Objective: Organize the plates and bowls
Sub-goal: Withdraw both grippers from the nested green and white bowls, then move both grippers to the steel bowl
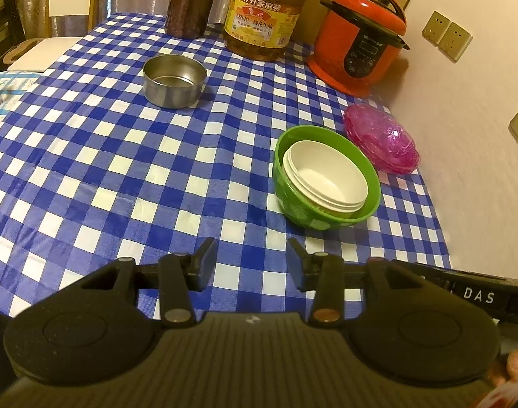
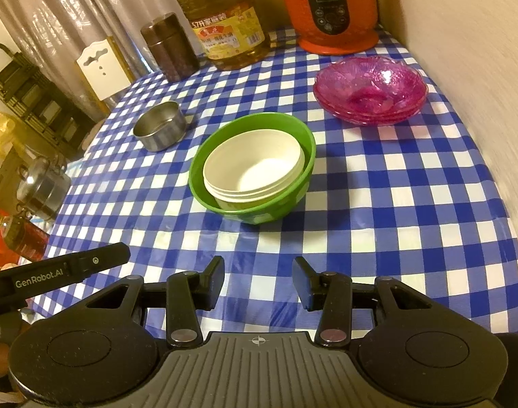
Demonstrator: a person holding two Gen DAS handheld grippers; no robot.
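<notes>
Left wrist view: the left gripper (image 1: 252,261) has its jaws partly apart with nothing between them. Ahead and to its right, the green bowl (image 1: 327,183) holds the nested white bowls (image 1: 327,173); the pink plates (image 1: 381,139) lie stacked just beyond. The steel bowl (image 1: 174,80) stands alone, well ahead and to the left.

Right wrist view: the right gripper (image 2: 258,282) is likewise partly open and empty, with the green bowl directly ahead.

Hazards, as judged:
- A thin steel rim may slip from narrow pads.
- Seating steel inside the white bowls may tip the stack, which sits off-centre.
- The checked tablecloth (image 2: 412,204) may drag and bunch.
</notes>
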